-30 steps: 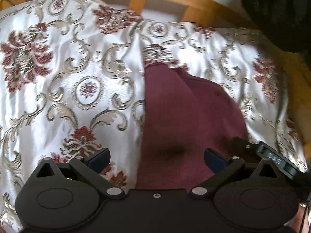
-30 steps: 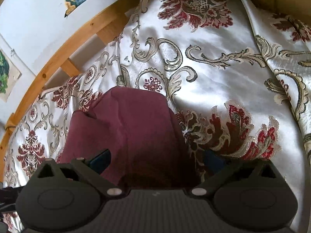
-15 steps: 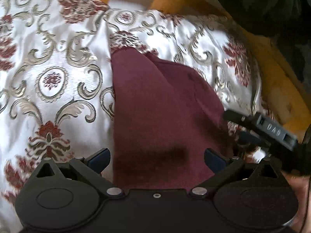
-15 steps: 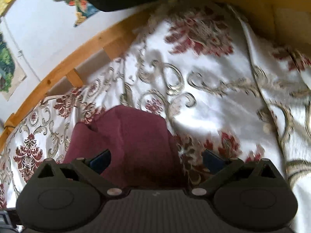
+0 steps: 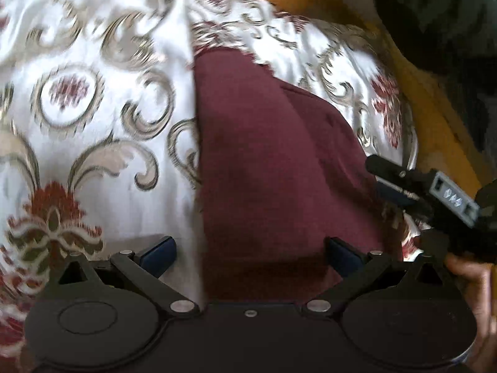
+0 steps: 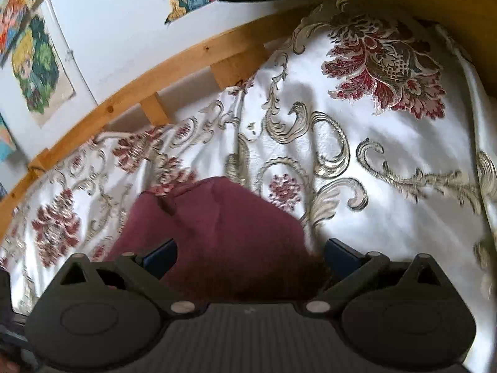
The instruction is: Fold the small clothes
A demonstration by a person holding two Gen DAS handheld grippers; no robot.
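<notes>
A dark maroon garment (image 5: 273,161) lies folded and flat on the floral bedspread (image 5: 93,99). My left gripper (image 5: 250,248) hovers open at its near edge, with the blue pads (image 5: 160,250) spread wider than the cloth's left edge. In the right wrist view the same garment (image 6: 223,227) fills the lower middle, and my right gripper (image 6: 250,251) is open over its near end with nothing held. The right gripper (image 5: 403,183) also shows at the right of the left wrist view, beside the garment's right edge.
The white, gold and red bedspread (image 6: 388,186) covers a bed with a wooden rail (image 6: 186,62) along the far side. Posters (image 6: 40,71) hang on the white wall behind. A dark bulky shape (image 5: 435,15) sits at the top right. A hand (image 5: 475,286) holds the right gripper.
Both views have shifted while the garment stays flat on the bed. The right view has tilted up, showing more wall and rail. Both grippers remain open.
</notes>
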